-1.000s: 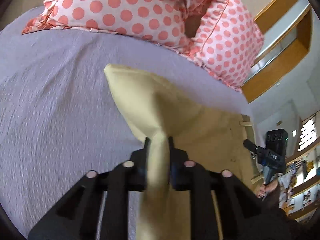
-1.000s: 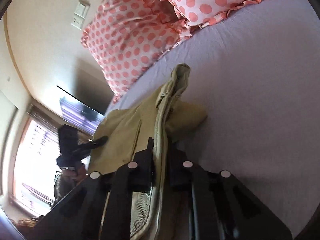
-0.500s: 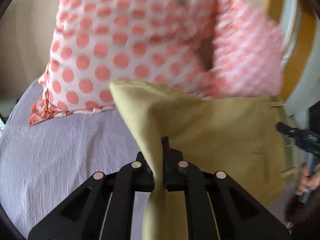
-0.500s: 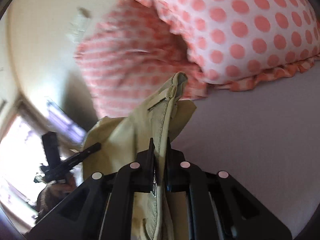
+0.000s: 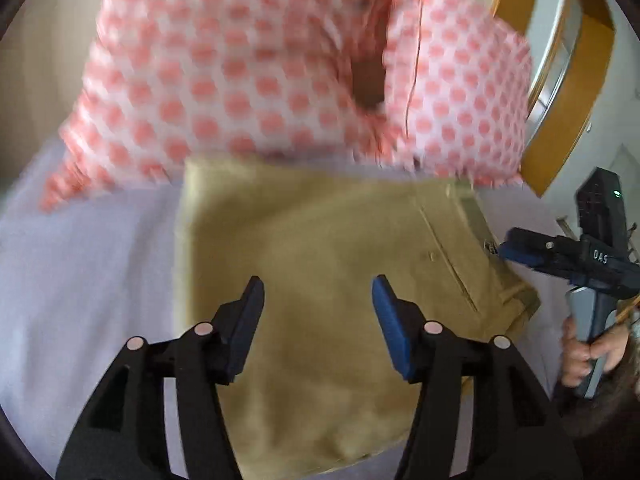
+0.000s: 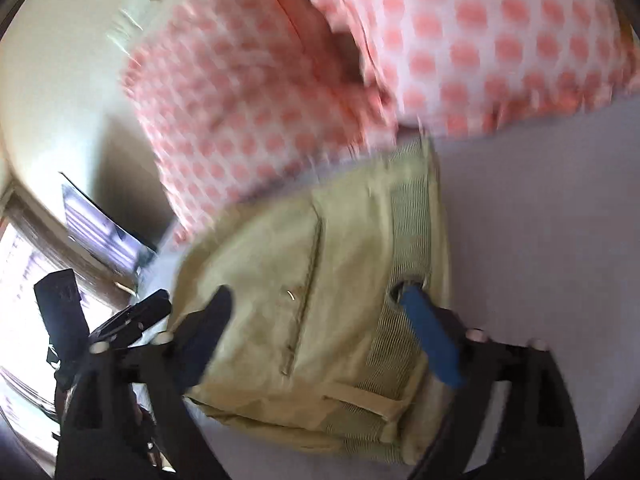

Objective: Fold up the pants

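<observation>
The khaki pants lay folded into a squat rectangle on the lavender bedsheet, their far edge close against the pink polka-dot pillows at the head of the bed. The left gripper hovered over the near half of the fabric with its two fingers spread wide and nothing between them; the blue pad on its right finger faced inward over bare cloth. In the left wrist view a welt pocket with a small button ran along the right side of the pants, and the waistband lay at the right edge, where the right gripper reached in from the side, held in the person's hand. From the right wrist view, the right gripper was likewise wide open, straddling the waistband end of the pants, its blue-padded finger lying at the ribbed inner waistband and its dark finger over the pocket side; whether the pads touched the cloth could not be told through the motion blur. The left gripper showed at the left of that view, beyond the pants' edge. Behind it stood a bright window and a dark wall-mounted screen, and in the left wrist view a wooden frame stood beyond the pillows.
</observation>
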A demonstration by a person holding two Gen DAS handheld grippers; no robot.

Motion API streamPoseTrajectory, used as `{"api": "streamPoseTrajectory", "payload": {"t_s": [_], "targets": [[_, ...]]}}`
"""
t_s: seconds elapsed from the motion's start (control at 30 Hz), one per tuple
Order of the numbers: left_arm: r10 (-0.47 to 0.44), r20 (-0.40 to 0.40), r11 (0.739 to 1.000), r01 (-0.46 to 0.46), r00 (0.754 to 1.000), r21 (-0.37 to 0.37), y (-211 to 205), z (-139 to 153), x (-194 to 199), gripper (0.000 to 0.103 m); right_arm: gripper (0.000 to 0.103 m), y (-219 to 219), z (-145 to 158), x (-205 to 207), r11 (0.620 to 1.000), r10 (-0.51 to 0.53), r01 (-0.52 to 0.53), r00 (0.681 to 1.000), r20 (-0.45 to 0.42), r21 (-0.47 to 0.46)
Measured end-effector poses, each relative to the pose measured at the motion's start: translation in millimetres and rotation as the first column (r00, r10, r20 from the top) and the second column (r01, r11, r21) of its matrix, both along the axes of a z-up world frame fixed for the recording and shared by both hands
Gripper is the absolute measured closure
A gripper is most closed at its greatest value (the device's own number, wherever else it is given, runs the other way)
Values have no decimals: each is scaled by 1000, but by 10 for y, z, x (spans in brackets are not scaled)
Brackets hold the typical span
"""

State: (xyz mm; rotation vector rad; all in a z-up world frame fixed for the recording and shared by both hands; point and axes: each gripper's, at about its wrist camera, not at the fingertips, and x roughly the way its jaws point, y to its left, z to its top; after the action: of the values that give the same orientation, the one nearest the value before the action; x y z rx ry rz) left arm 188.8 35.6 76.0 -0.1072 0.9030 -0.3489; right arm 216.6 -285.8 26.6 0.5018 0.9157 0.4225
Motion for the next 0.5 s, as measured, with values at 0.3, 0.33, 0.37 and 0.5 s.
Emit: {"api": "streamPoseTrajectory", "payload": {"t_s": [0.3, 0.33, 0.37, 0.5], "targets": [[91, 24, 996, -91, 996, -6, 102, 29, -789, 7, 1, 58, 142, -720, 994, -43, 49, 997, 63, -98], [96, 22, 995, -96, 995, 5, 94, 2, -927, 6, 1, 99, 114, -916, 992, -40, 49, 996, 75, -117], [107, 22, 994, -108, 994, 21, 94, -48, -1098, 6, 1, 163, 99, -1041, 990, -41, 52, 996, 84, -129], [164, 22, 979, -165, 986, 123, 26, -237, -1445, 5, 1, 411, -92, -1426, 970, -44, 73, 991, 130, -230]]}}
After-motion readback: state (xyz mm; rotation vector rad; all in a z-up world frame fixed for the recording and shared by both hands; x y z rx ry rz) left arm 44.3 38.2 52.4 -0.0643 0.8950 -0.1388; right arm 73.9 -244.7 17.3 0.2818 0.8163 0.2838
